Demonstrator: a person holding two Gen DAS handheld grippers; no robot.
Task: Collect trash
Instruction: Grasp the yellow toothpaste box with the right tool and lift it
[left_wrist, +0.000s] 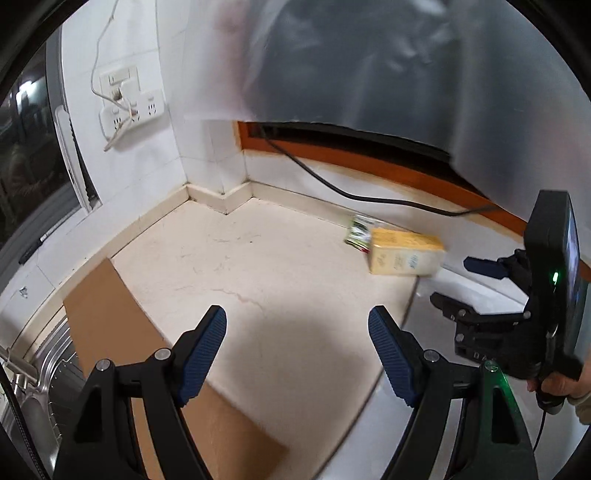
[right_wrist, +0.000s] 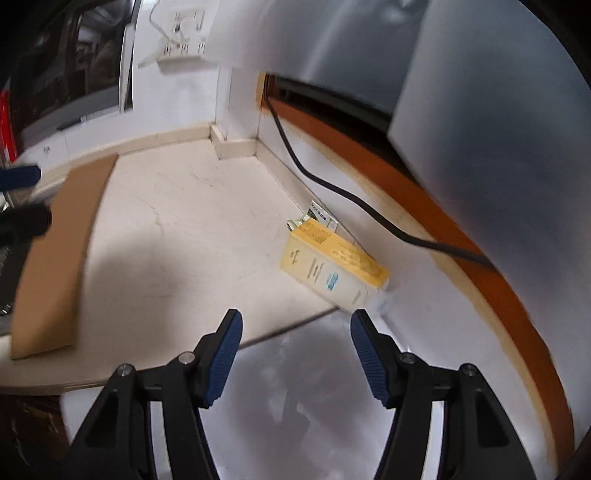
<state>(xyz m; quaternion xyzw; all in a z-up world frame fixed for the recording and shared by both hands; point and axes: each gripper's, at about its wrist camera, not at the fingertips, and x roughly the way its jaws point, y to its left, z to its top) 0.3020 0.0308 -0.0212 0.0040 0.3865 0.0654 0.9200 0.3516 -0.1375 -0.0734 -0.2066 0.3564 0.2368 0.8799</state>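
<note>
Lying on its side on the pale countertop (left_wrist: 280, 280), the yellow carton (left_wrist: 404, 254) rests against the foot of the back wall, at about two o'clock in the left wrist view and at one o'clock in the right wrist view. Tucked just behind it, touching its far end, is a small green-and-white packet (left_wrist: 357, 234), partly hidden and blurred. A black cable (left_wrist: 354, 192) runs along the wall above both, coming out from under an orange-brown frame (left_wrist: 369, 157). At twelve o'clock a grey sheet of plastic (left_wrist: 388, 62) hangs over the upper wall. A flat piece of brown cardboard (left_wrist: 110, 325) lies on the counter at eight o'clock in the left view, its edge over a steel sink (left_wrist: 40, 376) at the far left. A white socket strip (left_wrist: 131, 110) sits on the tiled wall at ten o'clock.

The left gripper (left_wrist: 297, 347) has its jaws wide apart with only bare counter between them. The right gripper (right_wrist: 297, 356) is likewise spread and holds nothing; the carton lies just beyond its right fingertip, apart from it. A hand (left_wrist: 557, 387) grips the right tool at four o'clock in the left view.
</note>
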